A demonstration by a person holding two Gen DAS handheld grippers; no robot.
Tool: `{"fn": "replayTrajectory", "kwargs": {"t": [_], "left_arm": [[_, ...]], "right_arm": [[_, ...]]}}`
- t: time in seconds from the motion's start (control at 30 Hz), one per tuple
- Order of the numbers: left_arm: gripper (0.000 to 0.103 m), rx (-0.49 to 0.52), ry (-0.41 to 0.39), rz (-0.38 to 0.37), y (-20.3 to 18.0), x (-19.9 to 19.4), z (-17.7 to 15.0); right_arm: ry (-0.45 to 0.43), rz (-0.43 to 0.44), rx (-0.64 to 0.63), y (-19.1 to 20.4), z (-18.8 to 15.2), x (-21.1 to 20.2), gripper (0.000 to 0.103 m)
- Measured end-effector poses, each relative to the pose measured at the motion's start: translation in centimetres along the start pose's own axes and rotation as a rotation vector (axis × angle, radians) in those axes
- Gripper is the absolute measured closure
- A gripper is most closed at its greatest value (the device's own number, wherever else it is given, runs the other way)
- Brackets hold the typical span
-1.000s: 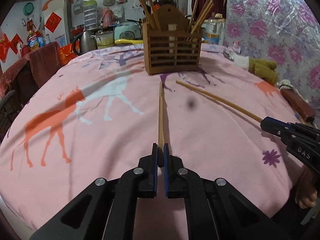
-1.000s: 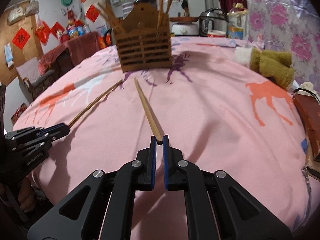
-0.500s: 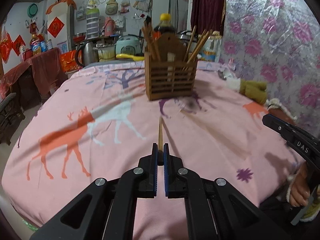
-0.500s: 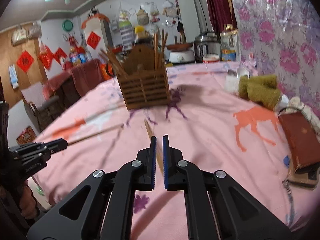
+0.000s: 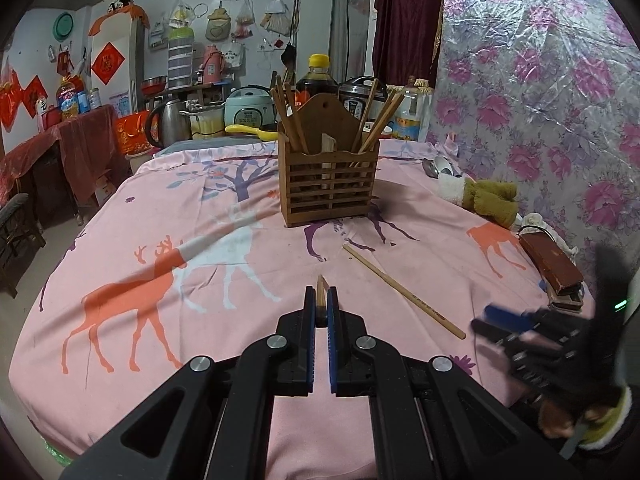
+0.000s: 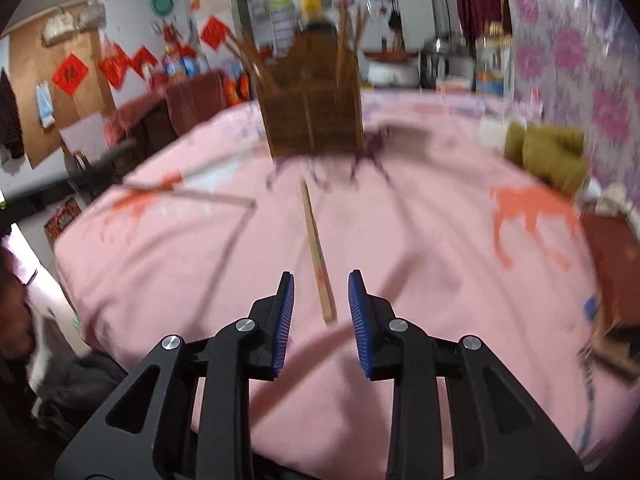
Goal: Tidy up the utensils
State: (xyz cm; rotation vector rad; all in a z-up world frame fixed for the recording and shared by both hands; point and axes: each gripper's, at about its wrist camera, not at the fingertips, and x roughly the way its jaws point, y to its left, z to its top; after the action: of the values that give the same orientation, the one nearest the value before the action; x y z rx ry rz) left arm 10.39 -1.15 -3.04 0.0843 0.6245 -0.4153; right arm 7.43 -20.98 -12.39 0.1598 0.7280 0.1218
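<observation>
Chopstick [image 6: 318, 254] now below opening tongs [image 6: 321, 292]

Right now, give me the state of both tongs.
Left tongs: shut on a chopstick.
Right tongs: opening, pads clear of the chopstick on the cloth between them.

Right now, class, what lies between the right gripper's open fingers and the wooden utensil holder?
In the right wrist view, one chopstick lies on bare pink cloth, reaching between the opening right gripper and holder.
</observation>
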Motion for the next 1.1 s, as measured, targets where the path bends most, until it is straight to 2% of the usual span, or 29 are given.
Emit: {"fn": "replayTrajectory", "kwargs": {"t": [0.07, 0.17, 0.23, 0.3, 0.37, 0.53, 0.83, 1.1], "left_arm": [[0.097, -0.001, -0.001, 0.0, 0.0, 0.1, -0.1], [0.097, -0.012, 0.004, -0.004, 0.1, 0.2, -0.1], [0.097, -0.018, 0.011, -0.007, 0.2, 0.3, -0.1], [0.097, -0.022, 0.02, -0.012, 0.3, 0.5, -0.2], [0.097, -0.026, 0.026, -0.012, 0.4, 0.7, -0.3], [0.097, -0.023, 0.027, -0.017, 0.4, 0.6, 0.2], [0.097, 0.031, -0.025, -0.034, -0.4, -1.0, 4.5], [0.097, 0.056, -0.041, -0.087, -1.2, -1.5, 8.9]], "right_arm": [[0.037, -0.003, 0.004, -0.2, -0.1, 1.0, 0.073], [0.045, -0.01, -0.004, -0.2, -0.3, 1.4, 0.073], [0.061, -0.02, -0.018, 0.1, -0.4, 1.8, 0.077], [0.064, -0.05, -0.027, 0.2, -0.6, 2.1, 0.09], [0.05, -0.049, -0.02, 0.1, -0.5, 1.7, 0.095], [-0.051, -0.051, -0.001, 0.2, 0.8, -0.9, 0.096], [-0.269, -0.027, 0.001, 0.5, 7.8, -7.5, 0.097], [-0.35, 0.018, -0.006, 0.8, 11.8, -10.5, 0.097]]}}
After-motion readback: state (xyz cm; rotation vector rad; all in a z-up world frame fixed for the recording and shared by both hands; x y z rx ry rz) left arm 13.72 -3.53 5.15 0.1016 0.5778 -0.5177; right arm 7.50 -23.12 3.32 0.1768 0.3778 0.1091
